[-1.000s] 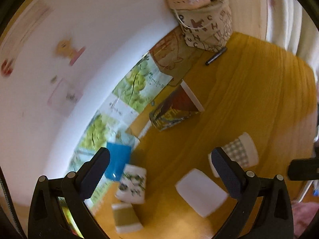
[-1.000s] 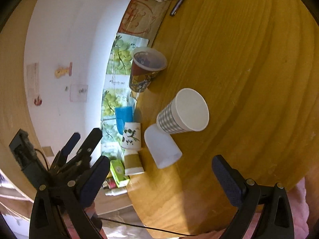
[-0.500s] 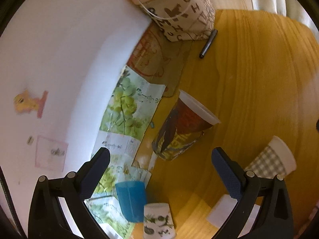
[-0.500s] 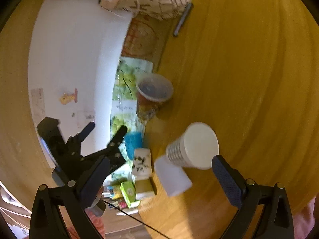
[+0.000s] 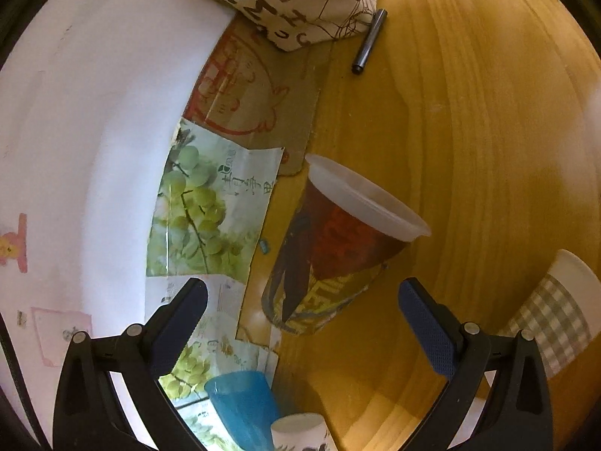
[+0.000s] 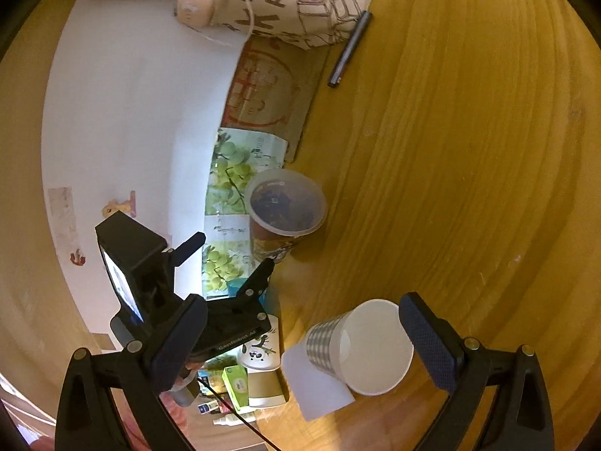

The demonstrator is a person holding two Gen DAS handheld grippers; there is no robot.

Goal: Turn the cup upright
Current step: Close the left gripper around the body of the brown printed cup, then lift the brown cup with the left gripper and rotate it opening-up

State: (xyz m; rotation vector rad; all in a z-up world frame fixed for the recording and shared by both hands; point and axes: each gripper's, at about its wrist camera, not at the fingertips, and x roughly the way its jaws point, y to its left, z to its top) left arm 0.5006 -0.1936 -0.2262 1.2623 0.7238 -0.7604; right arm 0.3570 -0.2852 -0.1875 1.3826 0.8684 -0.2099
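A red and yellow printed plastic cup (image 5: pixel 330 251) with a clear rim stands on the wooden table (image 5: pixel 469 131) near the wall; it also shows in the right wrist view (image 6: pixel 283 214). My left gripper (image 5: pixel 300 312) is open, its fingers either side of the cup's base, apart from it. A grey checked paper cup (image 6: pixel 357 345) lies on its side, mouth towards the camera. My right gripper (image 6: pixel 300 342) is open around it. A white frosted cup (image 6: pixel 315 387) lies against the checked cup.
A printed cloth bag (image 5: pixel 300 3) and a dark pen (image 5: pixel 368 41) lie at the far end. Grape pictures (image 5: pixel 210 206) lean on the wall. A blue cup (image 5: pixel 240 406) and a white patterned cup (image 5: pixel 300 432) stand near the wall. The left gripper body (image 6: pixel 180 300) shows in the right view.
My left gripper has moved forward to the printed cup, which now sits between its fingers. My right gripper has closed in on the checked cup. Both stay open.
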